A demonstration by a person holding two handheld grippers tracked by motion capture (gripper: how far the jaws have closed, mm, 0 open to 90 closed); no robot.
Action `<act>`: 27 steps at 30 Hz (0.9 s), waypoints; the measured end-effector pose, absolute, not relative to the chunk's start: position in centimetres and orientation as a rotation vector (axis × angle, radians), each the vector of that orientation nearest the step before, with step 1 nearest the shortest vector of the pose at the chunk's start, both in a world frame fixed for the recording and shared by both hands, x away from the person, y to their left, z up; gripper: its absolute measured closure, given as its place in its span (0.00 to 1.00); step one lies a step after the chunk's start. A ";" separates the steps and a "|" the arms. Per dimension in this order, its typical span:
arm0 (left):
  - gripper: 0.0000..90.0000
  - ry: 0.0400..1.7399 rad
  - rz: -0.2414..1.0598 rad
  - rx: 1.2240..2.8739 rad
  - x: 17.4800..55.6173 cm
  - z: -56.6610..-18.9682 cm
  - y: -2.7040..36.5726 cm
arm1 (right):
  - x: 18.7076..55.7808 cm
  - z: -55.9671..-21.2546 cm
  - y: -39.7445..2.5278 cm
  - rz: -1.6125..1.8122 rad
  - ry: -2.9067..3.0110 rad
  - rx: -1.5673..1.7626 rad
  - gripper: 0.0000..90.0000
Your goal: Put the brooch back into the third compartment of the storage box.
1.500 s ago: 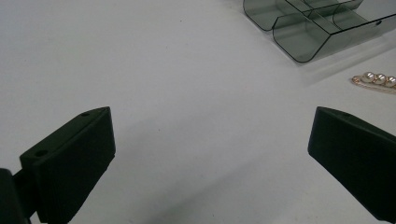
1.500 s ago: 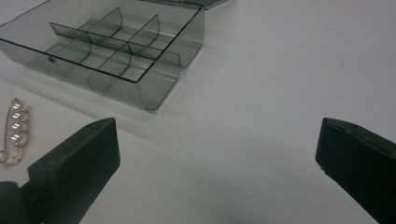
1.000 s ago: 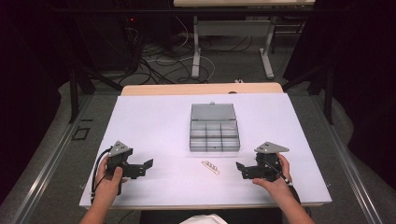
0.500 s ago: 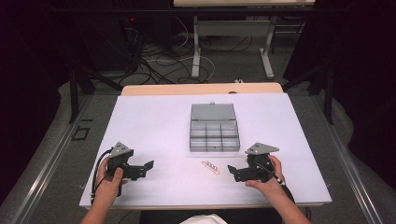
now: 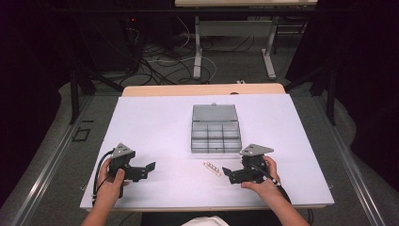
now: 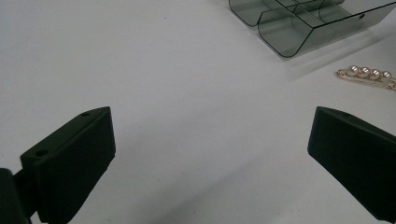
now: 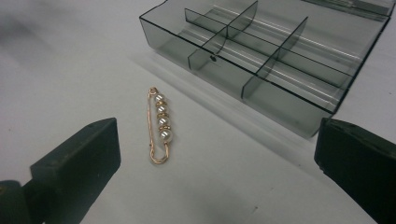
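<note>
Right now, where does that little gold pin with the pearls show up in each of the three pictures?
High view: the pin lies on the white table, just in front of the grey box, left of the right tool.
Left gripper view: far right, near the top, just right of the box corner.
Right gripper view: centre-left, between the two black jaws.
Shared landmark: the grey box with compartments, always just beyond the pin.

Black claws (image 5: 230, 172), grey triangular top plates, black cables; forearms seemingly bare.
</note>
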State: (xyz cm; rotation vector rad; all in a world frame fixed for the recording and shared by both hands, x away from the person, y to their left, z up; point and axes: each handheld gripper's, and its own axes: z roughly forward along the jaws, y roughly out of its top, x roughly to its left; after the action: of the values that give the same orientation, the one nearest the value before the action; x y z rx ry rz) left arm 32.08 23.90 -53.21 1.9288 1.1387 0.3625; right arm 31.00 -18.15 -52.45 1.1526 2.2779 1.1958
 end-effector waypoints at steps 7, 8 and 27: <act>0.01 1.149 0.360 1.918 32.0 -53.2 23.9 | 31.0 -52.7 -16.5 1.179 2.349 1.102 0.00; 0.01 1.149 0.360 1.917 32.0 -53.3 23.9 | 31.0 -52.7 -16.4 1.168 2.368 1.102 0.00; 0.01 1.155 0.359 1.917 32.0 -53.3 23.9 | 31.5 -52.1 -14.0 1.104 2.518 1.071 0.15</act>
State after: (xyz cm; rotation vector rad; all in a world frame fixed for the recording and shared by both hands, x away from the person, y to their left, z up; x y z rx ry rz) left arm 32.00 23.94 -53.26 1.9171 1.1555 0.3589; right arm 31.48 -13.96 -52.10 1.0713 2.5178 1.1037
